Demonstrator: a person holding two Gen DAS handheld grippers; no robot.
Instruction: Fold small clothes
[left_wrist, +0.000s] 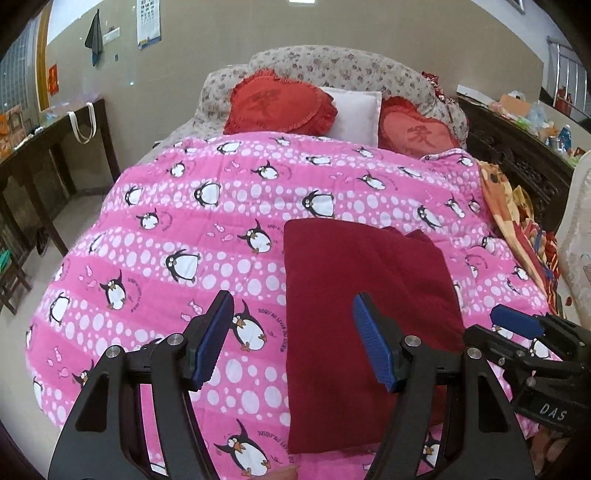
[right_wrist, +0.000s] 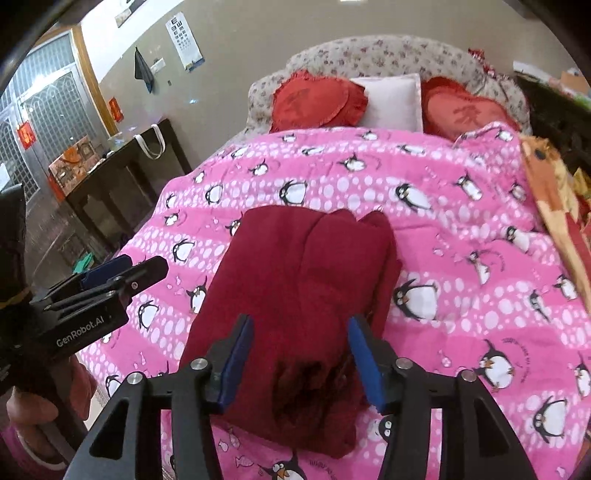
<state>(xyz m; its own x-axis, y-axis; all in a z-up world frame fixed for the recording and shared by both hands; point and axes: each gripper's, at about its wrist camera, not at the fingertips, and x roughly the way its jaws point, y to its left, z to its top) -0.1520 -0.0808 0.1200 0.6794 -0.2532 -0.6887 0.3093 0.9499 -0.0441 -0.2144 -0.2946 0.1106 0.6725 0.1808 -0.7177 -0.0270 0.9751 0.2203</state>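
Hovering with jaws apart and empty, the left hand-held gripper (left_wrist: 291, 339) and the right hand-held gripper (right_wrist: 301, 363) sit over one dark red garment (left_wrist: 364, 306). It is folded into a thick oblong on the pink penguin quilt (left_wrist: 177, 229), long axis running 6 to 12 o'clock toward the pillows. Farther at 12 o'clock lie two red heart cushions (left_wrist: 280, 103) and one white pillow (left_wrist: 356, 110).

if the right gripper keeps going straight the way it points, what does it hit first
Most likely the dark red folded garment: it lies on the penguin quilt directly between and ahead of the right gripper, whose jaws are open. How far above the cloth it is remains unclear.
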